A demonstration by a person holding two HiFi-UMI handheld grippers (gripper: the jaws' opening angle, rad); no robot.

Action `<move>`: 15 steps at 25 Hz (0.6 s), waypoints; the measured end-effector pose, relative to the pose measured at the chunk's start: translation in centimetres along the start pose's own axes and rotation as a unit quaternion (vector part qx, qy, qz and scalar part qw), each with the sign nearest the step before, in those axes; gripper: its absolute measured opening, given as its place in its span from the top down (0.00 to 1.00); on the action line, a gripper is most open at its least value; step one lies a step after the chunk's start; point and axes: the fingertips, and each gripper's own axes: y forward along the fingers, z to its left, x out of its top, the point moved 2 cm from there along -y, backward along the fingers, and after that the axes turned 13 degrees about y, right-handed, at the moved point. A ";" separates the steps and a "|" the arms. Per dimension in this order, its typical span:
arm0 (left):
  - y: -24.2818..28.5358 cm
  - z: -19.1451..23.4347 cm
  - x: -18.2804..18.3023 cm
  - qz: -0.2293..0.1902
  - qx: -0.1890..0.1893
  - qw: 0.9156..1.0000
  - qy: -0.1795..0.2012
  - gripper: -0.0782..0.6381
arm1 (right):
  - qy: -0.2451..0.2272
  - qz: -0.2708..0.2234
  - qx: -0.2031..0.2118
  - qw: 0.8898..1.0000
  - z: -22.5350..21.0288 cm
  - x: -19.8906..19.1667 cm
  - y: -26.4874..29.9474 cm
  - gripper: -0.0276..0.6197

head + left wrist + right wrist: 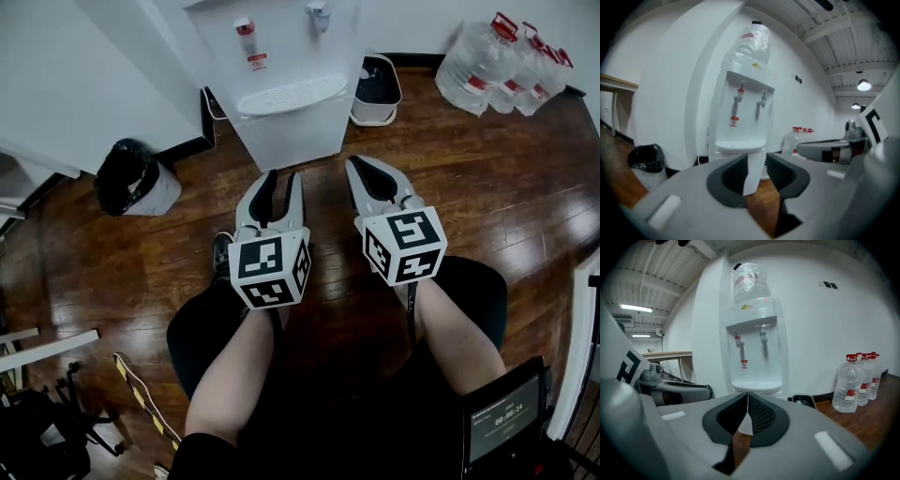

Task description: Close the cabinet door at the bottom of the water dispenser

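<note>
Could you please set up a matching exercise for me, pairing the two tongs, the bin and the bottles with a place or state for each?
Column one:
1. left tongs
2. right tongs
3. bin with black bag
4. red-capped bottles

Column two:
a. right of the water dispenser in the head view
b. shut, nothing between
c. open, nothing between
d. left of the dispenser in the head view

Pairs: 1-c, 2-b, 3-d, 4-a.
</note>
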 end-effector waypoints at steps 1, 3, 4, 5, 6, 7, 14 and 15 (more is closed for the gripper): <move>-1.1 -0.7 -0.2 -0.002 -0.002 1.000 -0.014 0.69 | 0.007 -0.003 0.001 1.000 0.3 -0.3 -1.3 0.95; -3.1 -2.4 -0.1 -0.008 -0.013 0.999 -0.036 0.69 | 0.020 -0.008 0.004 1.000 1.1 -0.9 -3.4 0.95; -4.0 -3.4 0.1 -0.013 -0.021 0.999 -0.038 0.69 | 0.022 -0.010 0.006 1.000 1.5 -1.2 -4.2 0.95; -5.0 -4.4 0.3 -0.020 -0.030 0.999 -0.029 0.69 | 0.021 -0.010 0.009 1.000 2.1 -1.6 -4.9 0.95; -6.0 -5.3 0.4 -0.028 -0.037 0.999 -0.010 0.69 | 0.018 -0.011 0.012 1.000 2.7 -2.0 -5.6 0.95; -7.2 -5.9 0.2 -0.035 -0.039 0.999 0.017 0.69 | 0.011 -0.011 0.015 1.000 3.4 -2.5 -6.3 0.95; -14.1 -5.5 -3.2 -0.037 -0.030 0.997 0.069 0.69 | -0.028 -0.018 0.010 0.999 6.8 -5.6 -12.1 0.95; -14.4 -5.7 -3.2 -0.040 -0.031 0.997 0.064 0.69 | -0.019 -0.018 0.008 1.000 6.6 -5.8 -12.7 0.95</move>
